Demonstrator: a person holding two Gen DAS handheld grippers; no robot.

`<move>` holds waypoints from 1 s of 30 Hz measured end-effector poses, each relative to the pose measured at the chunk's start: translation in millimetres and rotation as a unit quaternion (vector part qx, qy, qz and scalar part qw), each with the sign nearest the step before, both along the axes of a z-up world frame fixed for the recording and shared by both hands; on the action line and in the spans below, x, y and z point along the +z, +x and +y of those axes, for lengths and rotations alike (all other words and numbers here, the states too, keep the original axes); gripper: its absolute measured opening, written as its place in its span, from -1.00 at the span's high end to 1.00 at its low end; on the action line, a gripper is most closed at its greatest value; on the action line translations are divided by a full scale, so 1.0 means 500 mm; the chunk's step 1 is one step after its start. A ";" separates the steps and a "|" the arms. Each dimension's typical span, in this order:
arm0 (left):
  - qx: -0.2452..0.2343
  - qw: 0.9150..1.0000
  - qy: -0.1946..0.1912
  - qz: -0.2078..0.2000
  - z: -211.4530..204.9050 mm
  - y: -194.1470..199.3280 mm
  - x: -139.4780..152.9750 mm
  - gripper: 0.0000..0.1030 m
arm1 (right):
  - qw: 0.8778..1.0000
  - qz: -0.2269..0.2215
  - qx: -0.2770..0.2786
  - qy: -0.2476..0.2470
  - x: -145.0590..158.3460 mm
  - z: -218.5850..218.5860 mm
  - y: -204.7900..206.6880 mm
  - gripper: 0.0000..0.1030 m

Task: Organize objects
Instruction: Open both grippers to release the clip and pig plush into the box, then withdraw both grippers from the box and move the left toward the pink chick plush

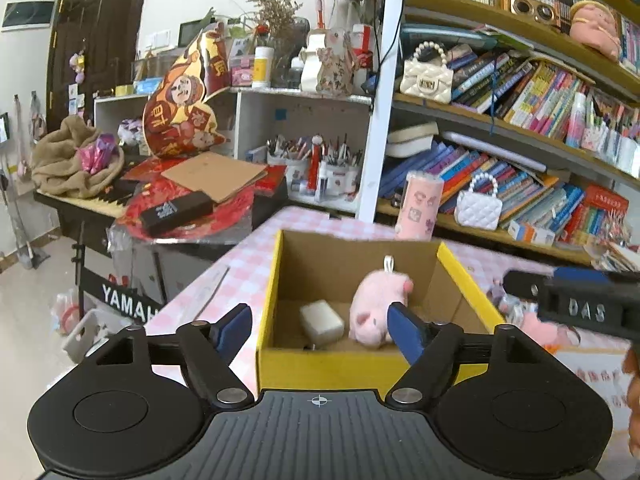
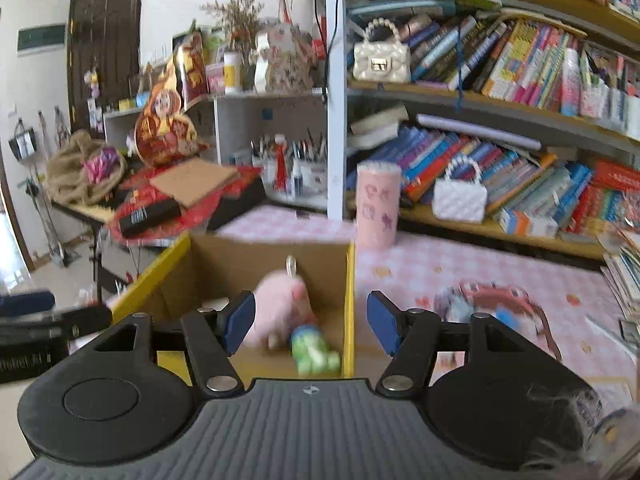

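A yellow-edged cardboard box [image 1: 269,280] stands on the pink checked tablecloth [image 1: 224,276]. Inside lie a pink plush pig [image 1: 374,300] with a key ring and a white block [image 1: 321,319]. My left gripper [image 1: 320,330] is open and empty, in front of the box's near wall. The right wrist view shows the box [image 2: 350,280], the pig [image 2: 282,306] and a small green-and-blue toy [image 2: 314,350] inside it, blurred. My right gripper [image 2: 311,322] is open and empty over the box's right wall. It also shows at the right in the left wrist view [image 1: 580,308].
More small toys [image 2: 492,300] lie on the cloth right of the box. A pink tumbler [image 1: 418,205] stands behind the box. Bookshelves [image 1: 520,140] with white handbags fill the back right. A cluttered keyboard stand [image 1: 120,208] is at the left.
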State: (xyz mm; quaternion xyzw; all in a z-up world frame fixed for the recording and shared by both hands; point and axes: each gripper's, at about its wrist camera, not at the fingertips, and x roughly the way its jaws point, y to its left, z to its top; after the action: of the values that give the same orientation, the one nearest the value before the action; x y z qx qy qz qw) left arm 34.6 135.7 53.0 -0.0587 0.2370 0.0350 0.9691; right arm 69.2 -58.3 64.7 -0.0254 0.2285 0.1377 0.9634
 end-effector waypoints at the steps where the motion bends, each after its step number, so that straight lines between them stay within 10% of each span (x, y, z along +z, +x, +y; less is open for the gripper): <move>1: 0.000 1.000 -0.001 0.005 0.001 -0.009 -0.005 -0.53 | 1.000 0.005 -0.003 -0.005 -0.011 0.001 -0.017 -0.17; 30: -0.086 0.994 -0.005 0.074 -0.064 -0.159 -0.092 -0.63 | 0.991 0.099 -0.078 -0.037 -0.148 -0.023 -0.247 -0.25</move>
State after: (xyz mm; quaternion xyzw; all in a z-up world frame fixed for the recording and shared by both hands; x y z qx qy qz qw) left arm -44.9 103.5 7.0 -0.0406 0.3126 -0.0453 0.9479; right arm -54.2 -69.8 -9.4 -0.0295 0.3288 0.0554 0.9423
